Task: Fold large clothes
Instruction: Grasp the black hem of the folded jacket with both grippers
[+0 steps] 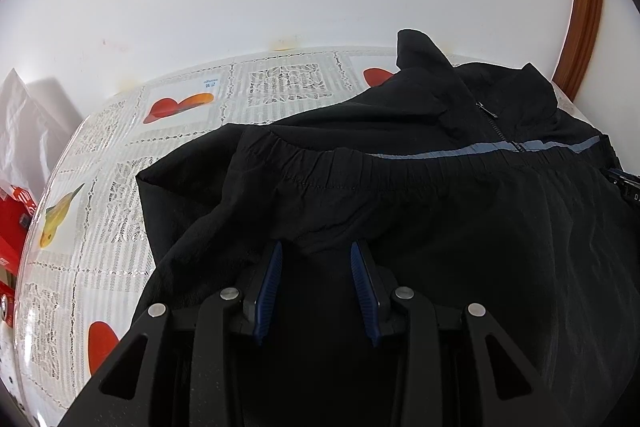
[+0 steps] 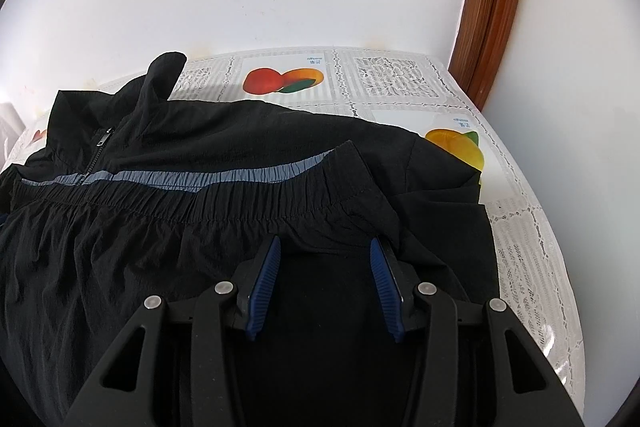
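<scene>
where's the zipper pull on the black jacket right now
The zipper pull sits upper left in the right wrist view, just below the raised collar and above the grey stripe; in the left wrist view it is upper right.

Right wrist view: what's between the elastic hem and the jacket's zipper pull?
In the right wrist view, a grey-blue stripe across the black jacket runs between the gathered elastic hem and the zipper pull; the rest is plain black fabric.

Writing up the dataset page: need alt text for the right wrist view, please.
A black jacket lies on a table with a lace-and-fruit tablecloth, its elastic hem folded up over its grey-blue stripe. The right claw sits at the fold with its blue fingers apart. A white wall and wooden frame stand behind.
</scene>
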A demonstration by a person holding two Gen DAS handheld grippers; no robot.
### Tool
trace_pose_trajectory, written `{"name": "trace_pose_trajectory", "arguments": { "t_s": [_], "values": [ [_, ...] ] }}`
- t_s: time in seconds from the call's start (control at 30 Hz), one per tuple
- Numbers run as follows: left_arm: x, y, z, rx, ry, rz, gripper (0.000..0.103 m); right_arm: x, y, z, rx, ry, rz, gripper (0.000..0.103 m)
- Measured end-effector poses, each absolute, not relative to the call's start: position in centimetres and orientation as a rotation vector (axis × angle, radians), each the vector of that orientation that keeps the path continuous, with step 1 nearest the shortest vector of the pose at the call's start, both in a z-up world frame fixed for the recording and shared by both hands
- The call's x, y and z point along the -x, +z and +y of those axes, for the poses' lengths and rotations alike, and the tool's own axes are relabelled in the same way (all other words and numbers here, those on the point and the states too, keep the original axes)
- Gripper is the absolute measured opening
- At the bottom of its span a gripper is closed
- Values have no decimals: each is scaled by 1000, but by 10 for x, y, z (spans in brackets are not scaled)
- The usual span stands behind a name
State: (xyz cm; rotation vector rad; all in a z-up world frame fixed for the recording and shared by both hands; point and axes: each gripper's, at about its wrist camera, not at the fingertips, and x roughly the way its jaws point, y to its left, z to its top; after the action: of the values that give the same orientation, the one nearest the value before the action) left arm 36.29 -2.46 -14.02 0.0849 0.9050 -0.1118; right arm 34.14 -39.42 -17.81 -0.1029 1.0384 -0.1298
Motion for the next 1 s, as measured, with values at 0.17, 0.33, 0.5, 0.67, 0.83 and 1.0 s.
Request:
{"name": "trace_pose_trajectory", "arguments": {
  "t_s": [0.17, 0.33, 0.5, 0.67, 0.83, 1.0],
  "values": [
    [-363, -140, -24, -84, -112, 904, 34, -342, -178, -396, 100, -127, 1038, 47],
    [-363, -141, -26, -82, -116, 904, 34, -341, -178, -396, 96, -130, 1035, 48],
    [-363, -140, -27, -83, -117, 904, 35, -337, -174, -396, 94, -126, 1017, 52],
    [-363, -138, -32, -91, -167, 909, 57, -325, -156, -392, 76, -99, 959, 53],
    [-358, -127, -38, -132, -145, 873, 62, -311, -135, -335, 104, 20, 975, 57],
    [-353, -103, -23, -71, -150, 851, 62, -297, -150, -250, 174, 109, 1040, 60]
  ]
}}
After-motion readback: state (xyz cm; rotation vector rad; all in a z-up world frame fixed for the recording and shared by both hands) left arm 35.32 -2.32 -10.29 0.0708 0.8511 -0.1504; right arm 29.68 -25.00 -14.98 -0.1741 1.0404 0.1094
